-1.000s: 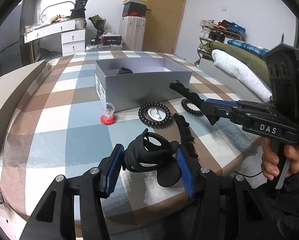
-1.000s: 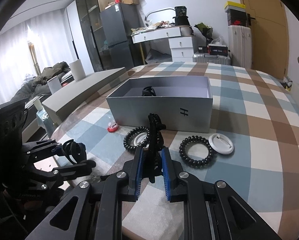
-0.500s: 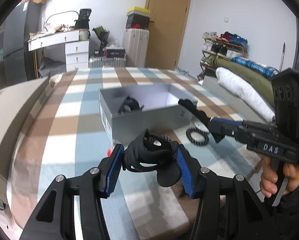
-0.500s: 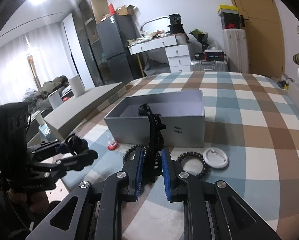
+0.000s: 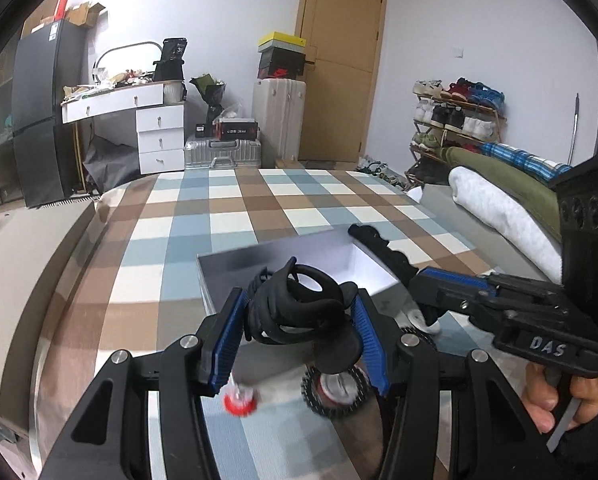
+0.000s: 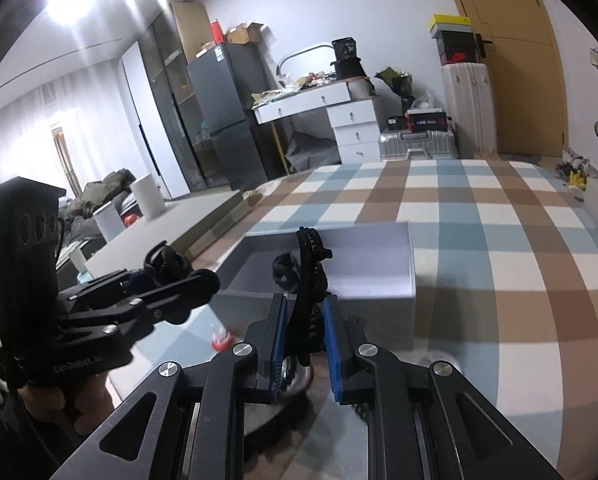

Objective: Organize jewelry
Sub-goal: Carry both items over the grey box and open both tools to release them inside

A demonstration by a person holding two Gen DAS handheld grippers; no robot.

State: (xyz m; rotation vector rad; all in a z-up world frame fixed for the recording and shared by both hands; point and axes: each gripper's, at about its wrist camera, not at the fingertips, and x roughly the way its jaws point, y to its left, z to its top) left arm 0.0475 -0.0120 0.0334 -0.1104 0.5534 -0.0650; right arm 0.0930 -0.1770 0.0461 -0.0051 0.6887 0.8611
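Observation:
My left gripper (image 5: 297, 320) is shut on a rounded black claw hair clip (image 5: 299, 308), held above the near wall of the grey open box (image 5: 235, 266). My right gripper (image 6: 303, 328) is shut on a long toothed black hair clip (image 6: 309, 272) that stands upright in front of the box (image 6: 379, 280). In the left wrist view the right gripper (image 5: 423, 284) comes in from the right with the long clip (image 5: 379, 248) over the box's corner. A dark item (image 6: 285, 268) lies inside the box. A black beaded bracelet (image 5: 335, 390) and a small red-based piece (image 5: 239, 400) lie on the checked cloth.
The checked cloth (image 5: 227, 208) covers a bed-like surface with a grey ledge (image 5: 31, 248) on its left. A person's hand (image 5: 555, 400) grips the right tool. Folded bedding (image 5: 499, 208), a shoe rack, suitcases, a white desk and a dark fridge stand beyond.
Both grippers have risen and moved forward toward the box with their clips still held. The bracelets and red piece now lie low, under the fingers, and the view has tilted up.

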